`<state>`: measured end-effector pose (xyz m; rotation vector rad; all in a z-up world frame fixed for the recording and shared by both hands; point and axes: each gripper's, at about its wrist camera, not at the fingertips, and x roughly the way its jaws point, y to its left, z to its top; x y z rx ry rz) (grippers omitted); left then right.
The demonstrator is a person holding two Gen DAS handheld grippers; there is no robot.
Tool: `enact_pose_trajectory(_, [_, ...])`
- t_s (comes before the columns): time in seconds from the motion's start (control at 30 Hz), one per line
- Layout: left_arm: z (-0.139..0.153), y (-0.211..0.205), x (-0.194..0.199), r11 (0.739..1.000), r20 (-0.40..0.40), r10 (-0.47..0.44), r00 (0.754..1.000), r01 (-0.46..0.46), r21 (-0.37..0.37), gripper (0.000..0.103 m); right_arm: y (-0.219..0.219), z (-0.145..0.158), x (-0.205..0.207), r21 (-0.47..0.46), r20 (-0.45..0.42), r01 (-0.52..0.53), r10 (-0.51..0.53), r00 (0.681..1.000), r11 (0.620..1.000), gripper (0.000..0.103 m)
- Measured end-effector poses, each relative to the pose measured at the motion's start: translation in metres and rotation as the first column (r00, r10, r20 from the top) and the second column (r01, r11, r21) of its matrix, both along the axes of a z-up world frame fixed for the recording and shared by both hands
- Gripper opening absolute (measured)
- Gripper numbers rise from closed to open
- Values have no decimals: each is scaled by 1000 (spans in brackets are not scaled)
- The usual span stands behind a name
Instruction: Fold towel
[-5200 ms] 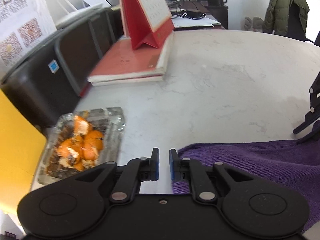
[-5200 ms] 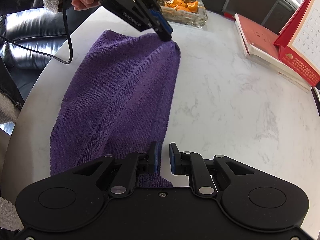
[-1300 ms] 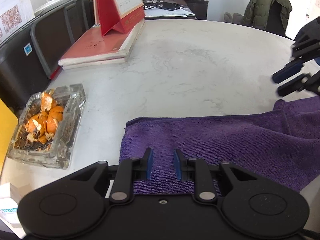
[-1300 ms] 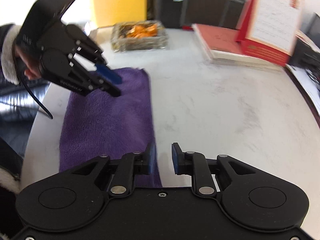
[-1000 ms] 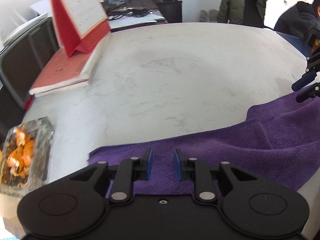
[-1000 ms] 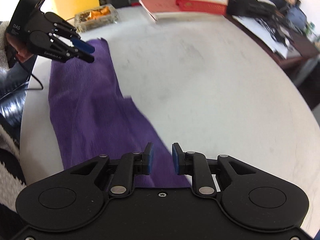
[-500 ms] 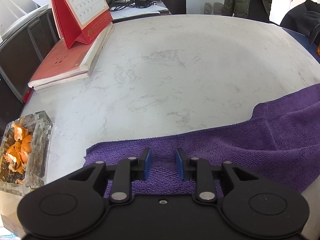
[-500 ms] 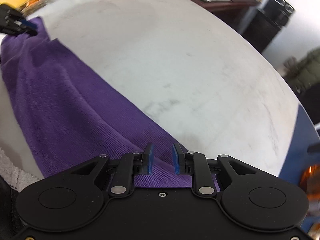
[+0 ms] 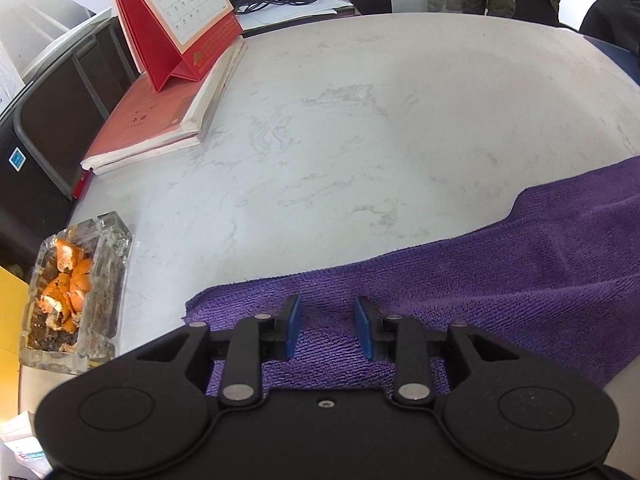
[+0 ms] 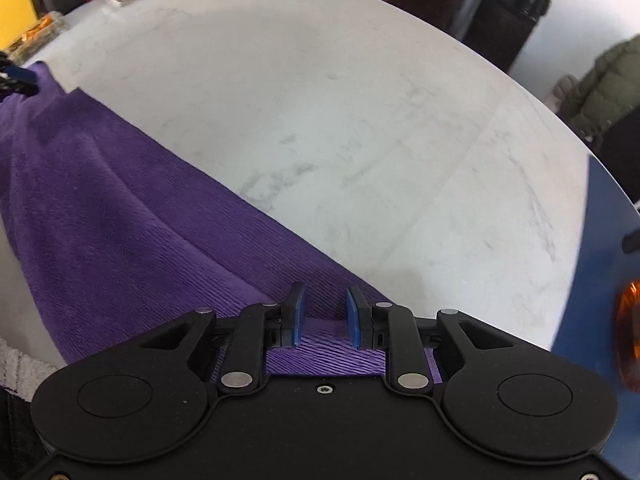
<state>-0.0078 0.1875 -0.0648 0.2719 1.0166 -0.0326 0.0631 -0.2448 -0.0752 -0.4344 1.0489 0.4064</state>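
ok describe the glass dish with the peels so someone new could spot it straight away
Start at the round white marble table and follow its left edge from the red desk calendar and red book toward the camera. The glass dish sits there, left of the purple towel: the only clear, square thing, filled with orange peel.

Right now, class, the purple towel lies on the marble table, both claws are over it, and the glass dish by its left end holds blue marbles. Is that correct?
Not quite. The glass dish holds orange peel, not blue marbles, as the left wrist view shows. The rest stands: the purple towel lies on the marble table, with the left claw and right claw over it.
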Motion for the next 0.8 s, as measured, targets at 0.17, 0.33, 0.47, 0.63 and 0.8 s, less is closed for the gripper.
enact_pose_trajectory(0.17, [0,-1,0,1000,-6,-3,1000,3,8,28,-31,4,-4,-11,-2,72,-72,997,997,22])
enact_pose_trajectory(0.33, [-1,0,0,1000,-3,1,1000,-1,4,28,-32,9,-9,-2,12,94,-94,996,996,24])
enact_pose_trajectory(0.47, [-1,0,-1,1000,0,7,1000,-7,1,29,5,34,-24,138,76,-70,60,995,988,29])
enact_pose_trajectory(0.63, [-1,3,-4,1000,10,21,1000,-21,-14,29,57,36,-45,218,39,-345,345,938,913,31])
enact_pose_trajectory(0.8, [0,7,-9,1000,0,17,1000,-17,-11,29,59,29,-38,148,28,-337,337,941,930,31])
